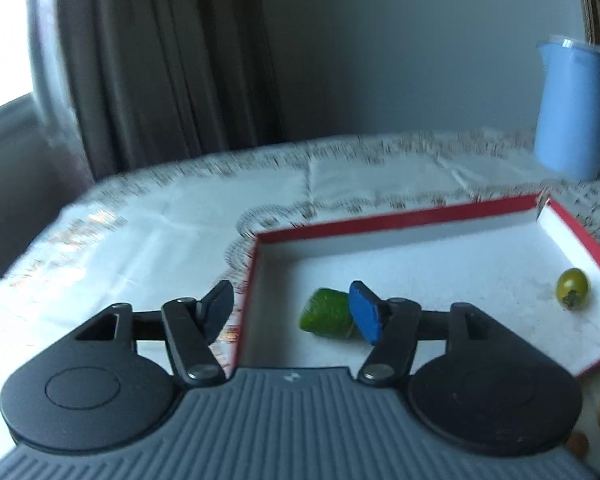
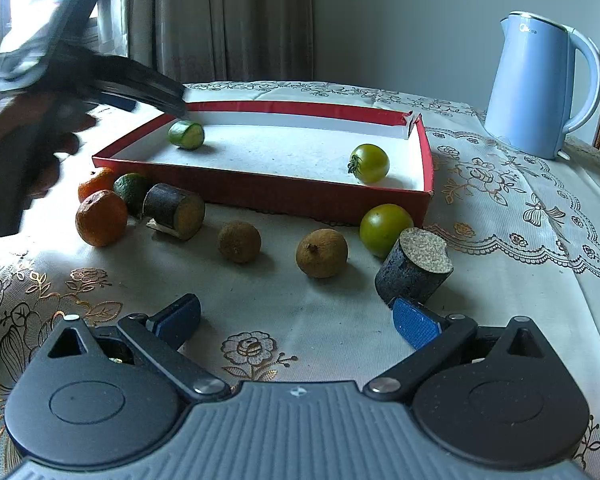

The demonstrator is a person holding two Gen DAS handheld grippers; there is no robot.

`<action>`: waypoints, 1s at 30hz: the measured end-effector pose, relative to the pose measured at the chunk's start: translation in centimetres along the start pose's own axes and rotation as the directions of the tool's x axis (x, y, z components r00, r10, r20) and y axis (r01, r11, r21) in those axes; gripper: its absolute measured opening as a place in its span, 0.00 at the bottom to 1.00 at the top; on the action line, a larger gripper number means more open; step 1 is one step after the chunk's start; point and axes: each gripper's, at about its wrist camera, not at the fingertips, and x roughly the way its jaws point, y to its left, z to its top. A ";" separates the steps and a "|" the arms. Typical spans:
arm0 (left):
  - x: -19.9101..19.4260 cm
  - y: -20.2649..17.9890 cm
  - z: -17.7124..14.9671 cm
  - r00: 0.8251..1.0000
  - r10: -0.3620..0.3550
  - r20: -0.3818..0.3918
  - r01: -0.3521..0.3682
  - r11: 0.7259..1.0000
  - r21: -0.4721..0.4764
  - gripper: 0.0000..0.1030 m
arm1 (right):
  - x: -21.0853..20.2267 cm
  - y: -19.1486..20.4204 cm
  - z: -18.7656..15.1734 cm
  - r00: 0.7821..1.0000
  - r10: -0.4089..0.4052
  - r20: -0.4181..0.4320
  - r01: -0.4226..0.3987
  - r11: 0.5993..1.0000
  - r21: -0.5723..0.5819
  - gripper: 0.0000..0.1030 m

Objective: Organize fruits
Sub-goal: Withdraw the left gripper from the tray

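Hovering my left gripper [image 1: 290,312] over the red box [image 2: 260,196], jaws apart and empty, I judge the cucumber piece [image 2: 187,134] delivered: it lies loose in the box's far left corner, the green tomato [image 2: 369,163] near its right wall. My right gripper [image 2: 296,322] waits open, nothing between its jaws, in front of the box. Next I'd lift clear without nudging the cucumber piece.

free: box [image 2: 308,200] middle | blocked: fruits crowd its front wall
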 end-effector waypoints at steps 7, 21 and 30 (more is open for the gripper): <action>-8.7 1.9 -4.6 0.995 -0.066 0.079 0.068 0.997 -0.024 0.79 | 0.0 0.0 0.0 1.000 0.000 0.000 0.000 1.000 0.000 1.00; -9.4 0.8 -11.8 0.988 -0.143 -0.059 0.140 0.989 -0.056 0.89 | -3.4 -0.3 -1.6 0.996 -0.028 0.081 0.028 1.000 0.002 1.00; -9.5 0.2 -12.0 0.991 -0.128 -0.040 0.129 0.992 0.001 0.94 | -4.7 -2.3 -1.0 0.975 -0.164 0.152 0.163 0.986 0.025 1.00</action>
